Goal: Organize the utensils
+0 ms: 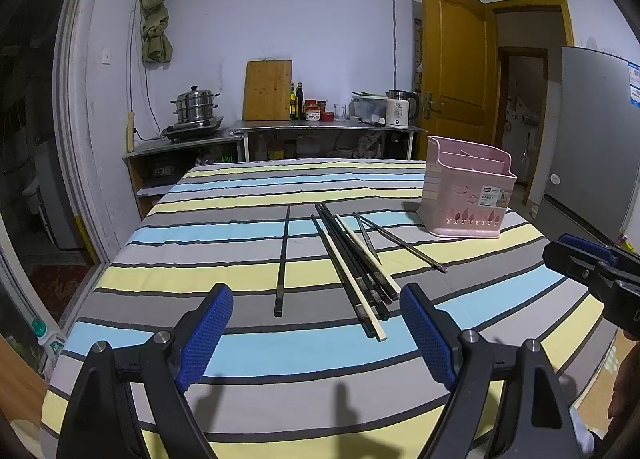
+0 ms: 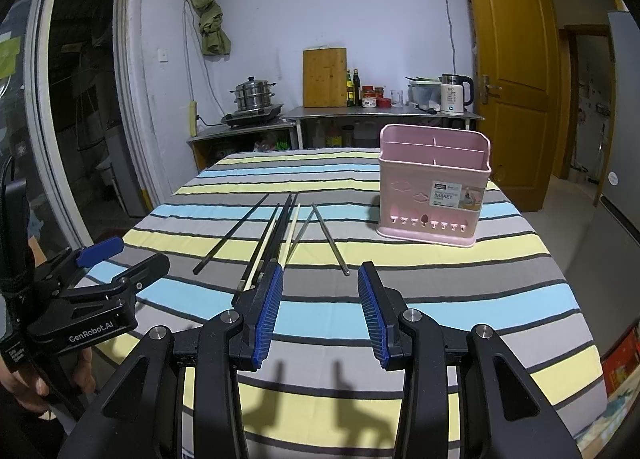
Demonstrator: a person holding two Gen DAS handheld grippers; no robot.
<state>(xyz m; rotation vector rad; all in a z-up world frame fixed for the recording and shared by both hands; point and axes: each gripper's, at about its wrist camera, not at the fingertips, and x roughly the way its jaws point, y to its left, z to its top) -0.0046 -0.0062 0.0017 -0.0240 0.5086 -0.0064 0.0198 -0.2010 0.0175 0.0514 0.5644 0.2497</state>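
Chopsticks (image 1: 352,259) lie fanned at frame centre on the striped cloth (image 1: 240,347), slim, smooth, dark and pale. The pink slotted basket (image 1: 468,195) stands empty, probably, at right. Both the left gripper (image 1: 316,323) and right gripper (image 2: 320,307) are spread, holding nothing; pinch one stick near its thicker end.

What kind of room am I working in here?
Most likely a home kitchen or dining room: a steamer pot sits on a portable stove, a cutting board leans against the wall beside an electric kettle, and a refrigerator stands near the door.
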